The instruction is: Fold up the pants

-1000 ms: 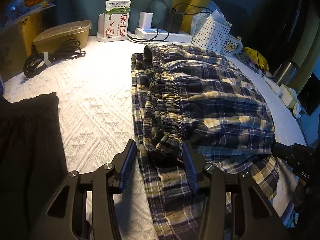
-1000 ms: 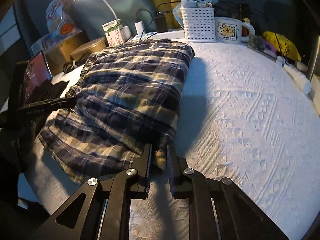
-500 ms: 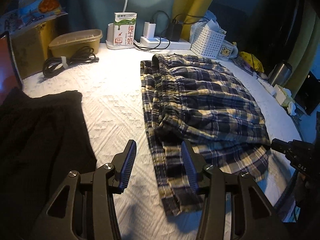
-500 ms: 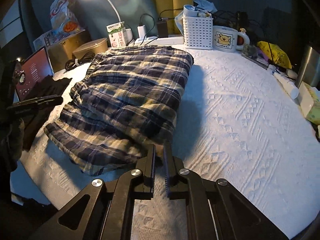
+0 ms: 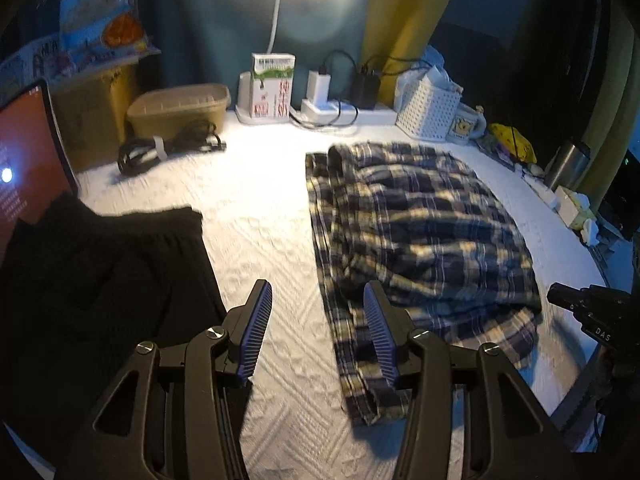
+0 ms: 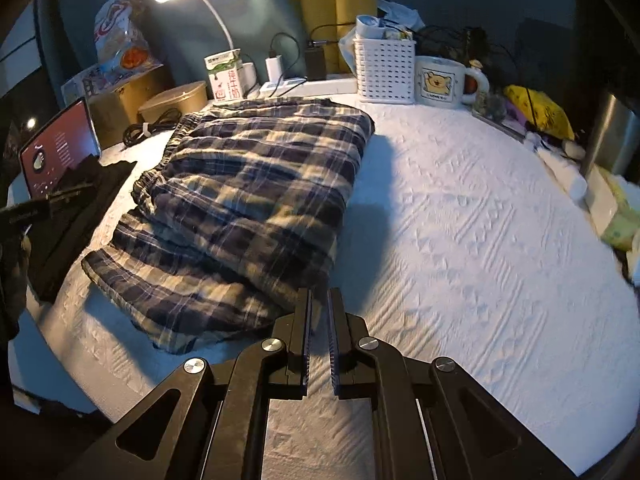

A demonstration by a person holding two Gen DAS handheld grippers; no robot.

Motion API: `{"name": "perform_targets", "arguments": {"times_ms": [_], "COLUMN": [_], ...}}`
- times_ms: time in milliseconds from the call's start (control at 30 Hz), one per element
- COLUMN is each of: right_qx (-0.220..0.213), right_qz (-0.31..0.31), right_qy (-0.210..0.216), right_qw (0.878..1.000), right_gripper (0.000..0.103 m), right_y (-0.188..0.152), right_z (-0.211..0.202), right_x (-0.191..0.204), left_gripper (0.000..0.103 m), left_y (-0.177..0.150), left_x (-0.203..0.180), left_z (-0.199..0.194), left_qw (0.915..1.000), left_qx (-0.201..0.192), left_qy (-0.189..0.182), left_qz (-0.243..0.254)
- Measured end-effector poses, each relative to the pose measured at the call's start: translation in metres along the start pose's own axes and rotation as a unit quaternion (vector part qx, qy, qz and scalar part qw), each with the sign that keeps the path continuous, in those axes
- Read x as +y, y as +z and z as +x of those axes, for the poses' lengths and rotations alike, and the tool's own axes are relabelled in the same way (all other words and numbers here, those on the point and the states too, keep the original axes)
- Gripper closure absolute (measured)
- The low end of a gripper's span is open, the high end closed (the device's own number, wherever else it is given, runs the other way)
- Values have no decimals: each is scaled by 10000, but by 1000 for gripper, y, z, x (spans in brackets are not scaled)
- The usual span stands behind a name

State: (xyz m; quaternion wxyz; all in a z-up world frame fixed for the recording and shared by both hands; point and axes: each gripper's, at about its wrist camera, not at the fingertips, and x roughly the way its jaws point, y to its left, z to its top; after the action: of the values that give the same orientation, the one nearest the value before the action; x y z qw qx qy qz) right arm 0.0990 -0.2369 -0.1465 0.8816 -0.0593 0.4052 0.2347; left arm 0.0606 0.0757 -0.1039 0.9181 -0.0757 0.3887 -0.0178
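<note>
The left hand-held gripper (image 5: 316, 328) hangs over the white table (image 5: 260, 240), jaws apart and empty. The right hand-held gripper (image 6: 319, 312) has its jaws nearly together, nothing between them, just off the near corner of the plaid pants (image 6: 256, 200). The folded pants lie mid-table, long axis running from 6 towards 12 o'clock in the left view, waistband along their 9 o'clock edge. A black garment (image 5: 100, 280) sits at 9 o'clock, a tablet (image 5: 28, 160) beyond it. At 12 o'clock stand a milk carton (image 5: 272, 84), basket (image 5: 428, 112) and mug (image 6: 440, 82).
</note>
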Motion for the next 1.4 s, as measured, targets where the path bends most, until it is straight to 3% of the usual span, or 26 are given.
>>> {"name": "perform_targets", "arguments": {"times_ms": [33,100,133,167,200,367,800,900,1000,1400], "right_qx": [4,-22,-37,-97,-179,-315,-408,-415,-424,-381], "right_qz": [-18,-26,-10,19,22,-12,98,143,182,164], "right_qy": [-44,-117,-112,-63,-28,-109,-152,-93,-27,116], "right_qw": [10000,9999,9999,9999,9998,9994,9990,9990,9989,9991], "right_gripper": [94,78,45,18,16,16,16,16,16,16], "right_y": [3,10,12,16,18,36,79,88,96,128], "right_z": [1,2,2,1,0,2,26,34,43,86], "right_x": [-1,-5,-7,-9,-10,-17,-40,-43,-47,-56], "left_gripper": [48,41,41,41,41,41,40,25,22,22], "left_y": [3,10,12,15,18,33,70,75,82,107], "left_x": [0,0,0,-1,-2,-6,-12,-15,-16,-13], "left_z": [0,0,0,0,1,7,46,56,68,133], "left_qw": [10000,10000,9999,9999,9998,9986,9990,9991,9990,9970], "left_qx": [-17,-77,-99,-116,-160,-323,-218,-228,-227,309], "left_qy": [1,-23,-24,1,62,264,123,28,-72,-393], "left_qz": [-7,-22,-9,22,85,319,358,370,375,586]}}
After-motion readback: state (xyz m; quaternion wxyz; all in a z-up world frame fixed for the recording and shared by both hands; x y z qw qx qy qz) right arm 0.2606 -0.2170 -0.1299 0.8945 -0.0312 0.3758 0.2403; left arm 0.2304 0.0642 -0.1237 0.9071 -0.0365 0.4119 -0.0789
